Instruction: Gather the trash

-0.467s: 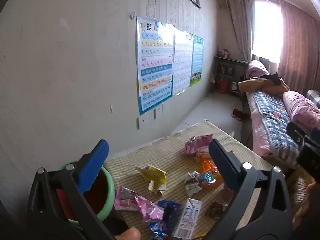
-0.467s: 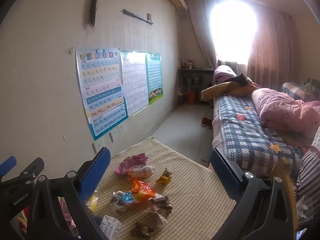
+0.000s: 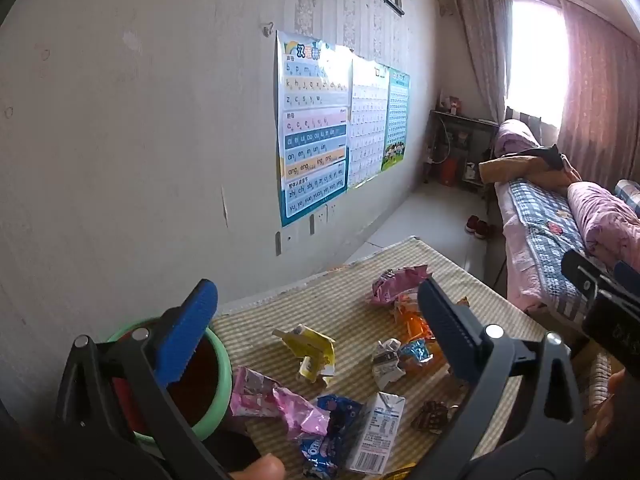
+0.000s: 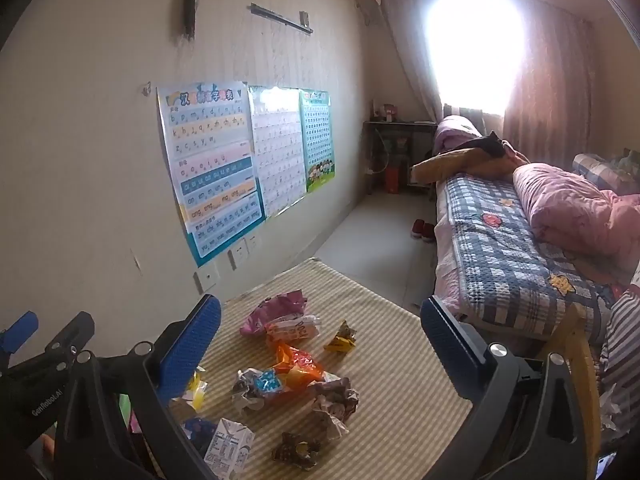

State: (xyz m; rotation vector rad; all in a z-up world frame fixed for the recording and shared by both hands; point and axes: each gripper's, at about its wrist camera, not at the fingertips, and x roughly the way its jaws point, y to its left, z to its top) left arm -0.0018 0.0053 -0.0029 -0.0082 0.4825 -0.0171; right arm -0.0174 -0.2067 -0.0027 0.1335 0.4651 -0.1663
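the left tool (image 3: 316, 328) hangs over the near end of the bench (image 3: 352, 300) with its blue-padded jaws spread wide and nothing between them; a fingertip (image 3: 260, 470) shows at the 6 o'clock edge of the left wrist view. the right tool (image 4: 320, 332) is likewise spread wide and empty, above the same bench.

in the left wrist view, a green-rimmed bin (image 3: 218, 376) stands at 8 o'clock, partly behind the left jaw. just beside it, toward 6 o'clock, lie a pink wrapper (image 3: 276, 400), a blue cookie wrapper (image 3: 324, 440) and a small white milk carton (image 3: 376, 432) on its side, the three touching or overlapping. a dark brown wrapper (image 3: 434, 416) lies at 5 o'clock. near the centre sit a crumpled yellow carton (image 3: 314, 354) and a silver and blue wrapper (image 3: 396, 358), with an orange wrapper (image 3: 416, 326) just beyond. farther out, at 1 o'clock of the pile, lies a pink snack bag (image 3: 396, 282).

in the right wrist view a small yellow wrapper (image 4: 342, 338) lies apart from the heap, toward the bed side.

beyond the bench, three learning charts (image 4: 212, 168) hang on the wall at 10 o'clock, a bed (image 4: 500, 232) with a blue checked cover runs along 3 o'clock, red shoes (image 4: 422, 229) sit on the floor beside it, and a curtained window (image 4: 476, 40) glares at 1 o'clock.
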